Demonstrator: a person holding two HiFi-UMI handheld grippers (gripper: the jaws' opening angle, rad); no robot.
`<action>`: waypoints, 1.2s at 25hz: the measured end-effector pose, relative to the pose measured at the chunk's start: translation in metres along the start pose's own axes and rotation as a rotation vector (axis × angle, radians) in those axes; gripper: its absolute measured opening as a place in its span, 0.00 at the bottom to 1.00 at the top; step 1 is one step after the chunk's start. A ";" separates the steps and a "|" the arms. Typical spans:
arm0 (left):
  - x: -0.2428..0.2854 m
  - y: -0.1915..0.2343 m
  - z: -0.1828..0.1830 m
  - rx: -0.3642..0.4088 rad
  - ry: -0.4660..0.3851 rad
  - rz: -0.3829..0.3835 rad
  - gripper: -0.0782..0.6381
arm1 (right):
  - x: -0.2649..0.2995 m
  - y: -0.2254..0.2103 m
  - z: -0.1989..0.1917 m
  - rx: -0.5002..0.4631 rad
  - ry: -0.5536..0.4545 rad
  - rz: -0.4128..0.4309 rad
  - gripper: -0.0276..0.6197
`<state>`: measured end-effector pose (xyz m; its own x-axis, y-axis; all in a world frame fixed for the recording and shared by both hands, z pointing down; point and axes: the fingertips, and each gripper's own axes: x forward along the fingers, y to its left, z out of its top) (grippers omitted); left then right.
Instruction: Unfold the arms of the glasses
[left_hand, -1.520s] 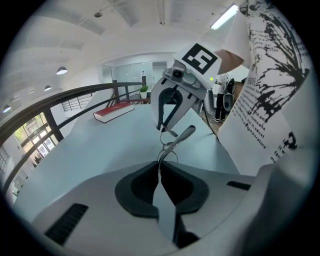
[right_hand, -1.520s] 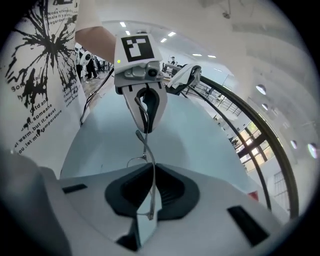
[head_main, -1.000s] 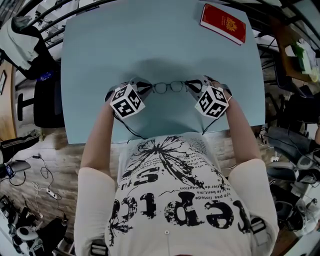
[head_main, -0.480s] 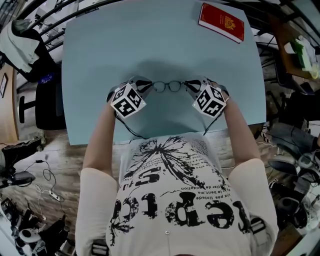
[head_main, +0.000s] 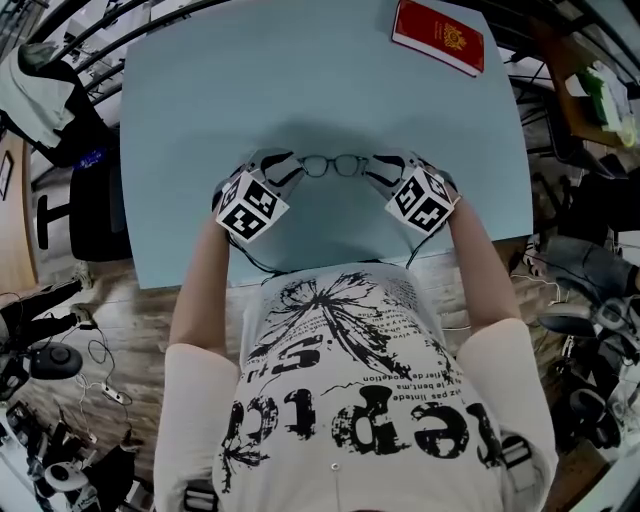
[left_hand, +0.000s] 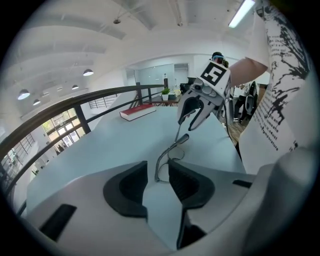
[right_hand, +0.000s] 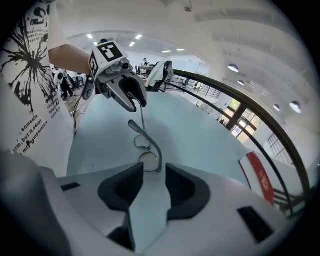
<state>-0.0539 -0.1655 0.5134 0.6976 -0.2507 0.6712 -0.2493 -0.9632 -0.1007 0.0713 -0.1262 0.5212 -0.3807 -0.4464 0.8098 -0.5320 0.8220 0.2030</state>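
Both grippers (head_main: 283, 166) (head_main: 380, 166) opening, glasses (head_main: 333, 166) seemingly unclamped.

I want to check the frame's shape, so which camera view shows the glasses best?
The head view: it shows the glasses from above, both lenses side by side, though small. The right gripper view sees them end-on, lens rims foreshortened. The left gripper view shows mostly a thin curved end piece.

Seen from above, my left tongs (head_main: 285, 166) and right tongs (head_main: 378, 166), whose jaws have just been opening around the frame ends, hide the arms of the glasses (head_main: 333, 166). The top edge clips the red book (head_main: 440, 35).
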 end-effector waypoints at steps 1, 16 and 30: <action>-0.005 0.001 -0.001 -0.011 -0.014 0.020 0.29 | -0.002 0.001 -0.002 0.012 0.009 -0.015 0.27; -0.119 0.008 0.079 -0.139 -0.435 0.325 0.16 | -0.096 -0.014 0.079 0.266 -0.394 -0.361 0.06; -0.181 -0.001 0.143 -0.120 -0.660 0.408 0.13 | -0.153 -0.011 0.143 0.238 -0.686 -0.423 0.06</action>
<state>-0.0839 -0.1328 0.2867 0.7811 -0.6242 0.0194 -0.6160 -0.7752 -0.1402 0.0271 -0.1173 0.3167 -0.4474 -0.8796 0.1619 -0.8496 0.4745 0.2303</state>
